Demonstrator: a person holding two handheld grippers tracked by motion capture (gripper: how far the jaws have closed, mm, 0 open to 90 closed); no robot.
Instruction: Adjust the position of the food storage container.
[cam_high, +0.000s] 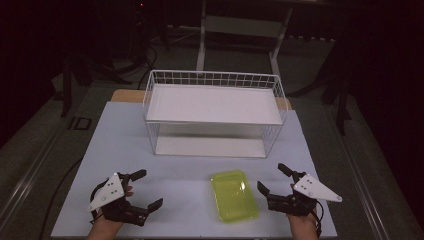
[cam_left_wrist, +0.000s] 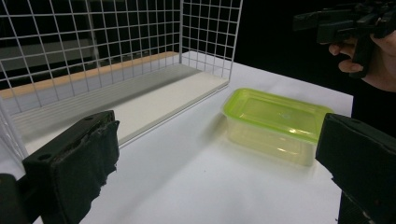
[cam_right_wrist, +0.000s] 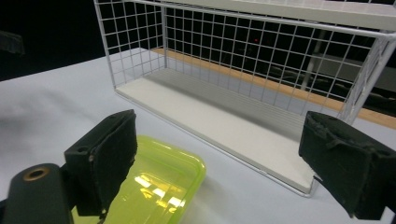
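I see the tabletop (cam_high: 165, 175) carrying a white wire shelf rack (cam_high: 214, 107) at twelve o'clock, both shelves bare. The lidded yellow-green container (cam_high: 234, 194) lies at six o'clock, untouched, so I judge nothing is done yet. My left gripper (cam_high: 145, 190) at seven and right gripper (cam_high: 272, 179) at five have their fingers spread wide, holding nothing.

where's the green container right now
In the high view, the green lidded container sits on the table's near right, in front of the white wire shelf rack, just left of the right gripper.
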